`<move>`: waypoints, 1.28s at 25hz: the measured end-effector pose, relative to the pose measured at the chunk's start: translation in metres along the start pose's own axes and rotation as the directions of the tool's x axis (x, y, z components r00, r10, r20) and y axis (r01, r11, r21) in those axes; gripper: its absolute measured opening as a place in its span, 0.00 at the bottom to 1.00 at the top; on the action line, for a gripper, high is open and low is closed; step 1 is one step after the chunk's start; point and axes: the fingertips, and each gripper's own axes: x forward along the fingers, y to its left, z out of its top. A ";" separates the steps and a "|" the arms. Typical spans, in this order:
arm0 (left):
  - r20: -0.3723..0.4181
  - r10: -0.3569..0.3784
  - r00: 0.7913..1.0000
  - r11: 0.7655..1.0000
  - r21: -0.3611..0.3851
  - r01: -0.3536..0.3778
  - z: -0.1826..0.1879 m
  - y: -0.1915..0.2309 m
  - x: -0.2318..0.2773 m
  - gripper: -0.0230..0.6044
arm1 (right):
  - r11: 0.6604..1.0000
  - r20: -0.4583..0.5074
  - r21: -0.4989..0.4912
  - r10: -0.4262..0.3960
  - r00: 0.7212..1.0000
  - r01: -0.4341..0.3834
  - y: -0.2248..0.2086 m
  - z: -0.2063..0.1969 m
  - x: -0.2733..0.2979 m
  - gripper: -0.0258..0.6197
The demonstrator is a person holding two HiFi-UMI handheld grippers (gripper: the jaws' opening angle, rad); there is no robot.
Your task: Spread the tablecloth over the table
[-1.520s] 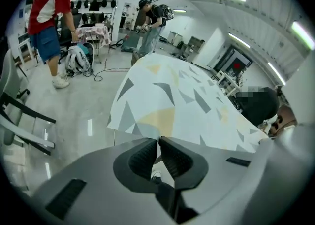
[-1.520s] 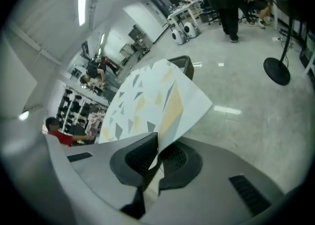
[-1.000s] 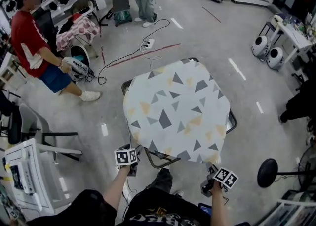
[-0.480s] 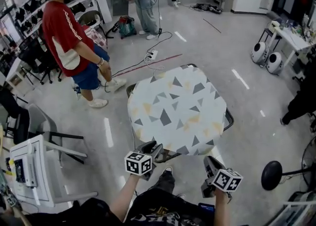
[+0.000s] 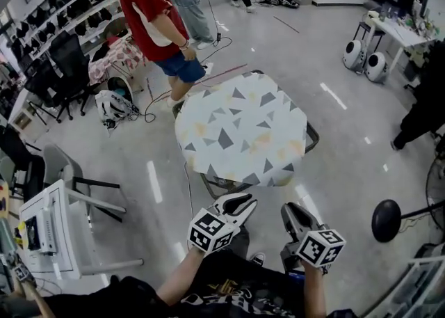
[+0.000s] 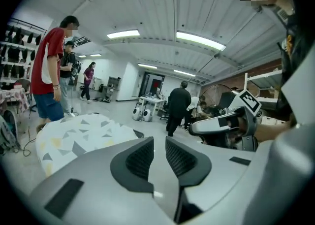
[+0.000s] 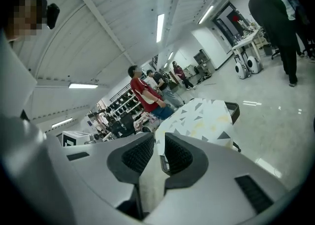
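Where the tablecloth (image 5: 240,129) lies: spread over the table (image 5: 313,140), ahead of both grippers and well apart from them, its edges hanging over the sides.
Left gripper (image 5: 245,203): held in the air, pointing toward the table; jaws closing, a narrow gap between the pads, nothing in it.
Right gripper (image 5: 290,211): beside the left gripper, pointing the same way; jaws nearly together, nothing gripped.
Person in red shirt (image 5: 149,3): beyond the table's far side.
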 end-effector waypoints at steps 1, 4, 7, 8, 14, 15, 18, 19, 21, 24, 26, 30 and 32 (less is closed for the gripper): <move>0.013 -0.010 1.000 1.000 0.004 0.010 0.002 -0.012 -0.003 0.17 | 1.000 0.008 -0.008 0.005 1.000 -0.005 0.004 -0.002 -0.009 0.15; 0.048 -0.035 0.998 0.999 -0.007 0.035 0.004 -0.045 -0.014 0.15 | 0.999 0.029 -0.041 0.016 0.999 -0.015 0.014 -0.009 -0.035 0.15; 0.047 -0.050 0.998 0.999 -0.002 0.050 -0.003 -0.073 -0.025 0.12 | 0.997 0.039 -0.073 0.019 0.999 -0.016 0.024 -0.017 -0.058 0.15; 0.041 -0.053 0.998 0.999 0.003 0.053 -0.006 -0.080 -0.028 0.11 | 0.997 0.042 -0.080 0.019 0.999 -0.016 0.027 -0.020 -0.064 0.15; 0.032 -0.069 0.997 0.998 -0.003 0.069 -0.017 -0.105 -0.039 0.08 | 0.992 0.049 -0.120 0.037 0.998 -0.031 0.041 -0.033 -0.084 0.13; 0.035 -0.071 0.997 0.997 -0.003 0.071 -0.016 -0.108 -0.040 0.08 | 0.992 0.050 -0.125 0.037 0.998 -0.031 0.043 -0.035 -0.087 0.12; 0.045 -0.079 0.996 0.997 0.007 0.078 -0.014 -0.116 -0.044 0.08 | 0.991 0.055 -0.133 0.039 0.998 -0.032 0.047 -0.038 -0.094 0.08; 0.048 -0.081 0.996 0.997 0.012 0.081 -0.013 -0.120 -0.045 0.08 | 0.990 0.057 -0.133 0.043 0.997 -0.035 0.048 -0.038 -0.096 0.08; 0.055 -0.090 0.994 0.996 0.021 0.089 -0.010 -0.127 -0.046 0.08 | 0.989 0.064 -0.138 0.058 0.996 -0.048 0.049 -0.040 -0.100 0.07; 0.061 -0.103 0.993 0.994 0.028 0.101 -0.008 -0.136 -0.048 0.08 | 0.988 0.064 -0.149 0.059 0.996 -0.049 0.052 -0.040 -0.105 0.06; 0.059 -0.107 0.993 0.994 0.032 0.105 -0.008 -0.140 -0.049 0.08 | 0.987 0.060 -0.157 0.049 0.997 -0.039 0.054 -0.040 -0.108 0.06; 0.064 -0.112 0.992 0.993 0.039 0.109 -0.006 -0.147 -0.049 0.08 | 0.986 0.060 -0.161 0.051 0.997 -0.041 0.053 -0.039 -0.110 0.06; 0.065 -0.113 0.991 0.993 0.044 0.110 -0.005 -0.150 -0.050 0.08 | 0.986 0.060 -0.163 0.053 0.997 -0.043 0.054 -0.039 -0.112 0.06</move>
